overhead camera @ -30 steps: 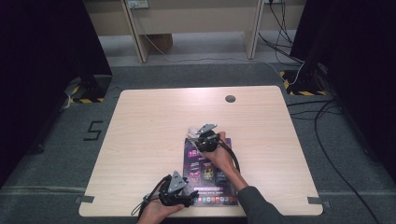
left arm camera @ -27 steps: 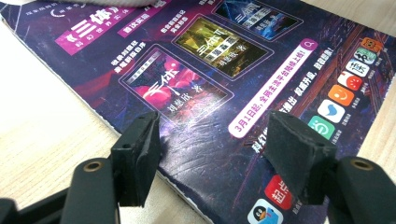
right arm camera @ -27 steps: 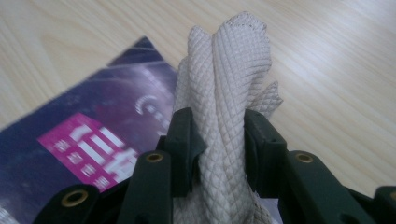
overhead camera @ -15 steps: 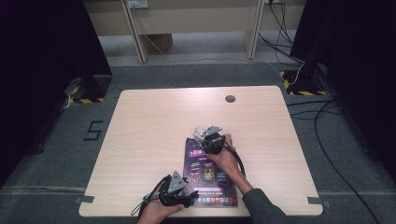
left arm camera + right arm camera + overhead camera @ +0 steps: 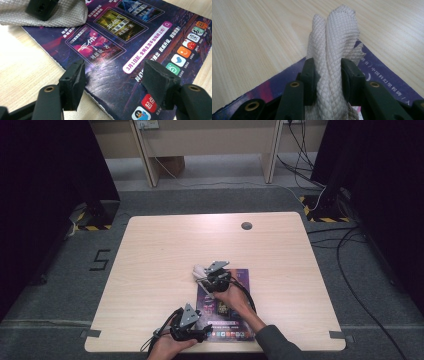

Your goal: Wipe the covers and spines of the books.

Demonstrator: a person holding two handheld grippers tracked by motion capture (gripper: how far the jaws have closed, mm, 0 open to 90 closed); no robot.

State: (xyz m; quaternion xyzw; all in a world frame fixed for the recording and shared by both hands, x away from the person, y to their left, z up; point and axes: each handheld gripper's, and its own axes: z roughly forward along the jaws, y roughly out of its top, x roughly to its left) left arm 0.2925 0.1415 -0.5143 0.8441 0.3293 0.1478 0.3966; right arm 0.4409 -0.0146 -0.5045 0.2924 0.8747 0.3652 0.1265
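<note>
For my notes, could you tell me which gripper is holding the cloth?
The right gripper, clamped on the beige cloth; the left gripper stands open over the poster.

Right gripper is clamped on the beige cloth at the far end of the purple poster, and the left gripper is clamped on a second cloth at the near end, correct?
Not quite. The left gripper holds no cloth: the left gripper view shows its jaws open over the purple poster. The right gripper does clamp the beige cloth, per the right gripper view.
</note>
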